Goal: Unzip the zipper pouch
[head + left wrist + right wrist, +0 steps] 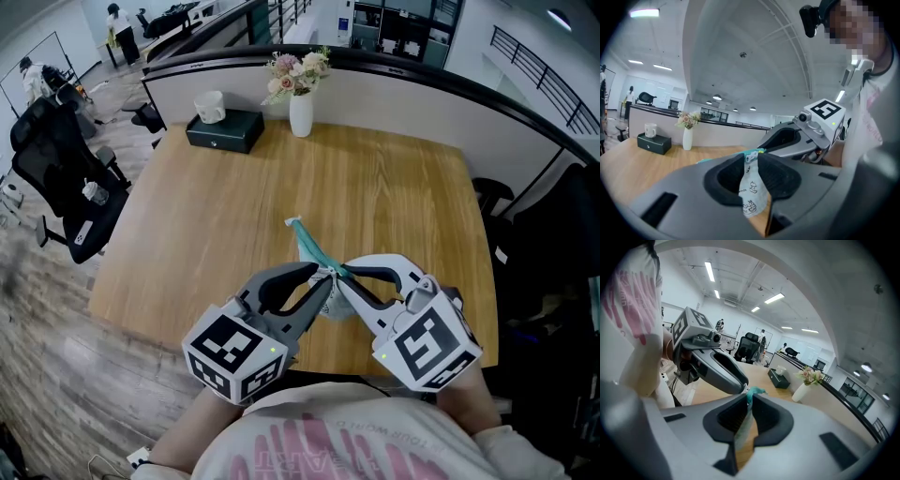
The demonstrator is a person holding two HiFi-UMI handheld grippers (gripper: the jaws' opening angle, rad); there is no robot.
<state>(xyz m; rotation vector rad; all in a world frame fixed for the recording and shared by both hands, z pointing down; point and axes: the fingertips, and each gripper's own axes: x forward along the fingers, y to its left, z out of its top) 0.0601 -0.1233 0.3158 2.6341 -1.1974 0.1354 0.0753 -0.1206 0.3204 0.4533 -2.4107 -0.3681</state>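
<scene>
The pouch (309, 244) is lifted over the surface (394, 187), at 6 o'clock in the head view. The left claw (752, 158) pinches its printed cloth, the right claw (749, 397) its teal edge. It seems best to hold one side firm and pull along the zipper, not across.

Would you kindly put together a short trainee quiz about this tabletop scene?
1. True or false: the left gripper and the right gripper both grip the zipper pouch.
2. What stands beside the tissue box? A) a mug B) a white vase of flowers C) a laptop
3. Fill in: the pouch is held over a ___ table.
Key: 1 true; 2 B; 3 wooden.
</scene>
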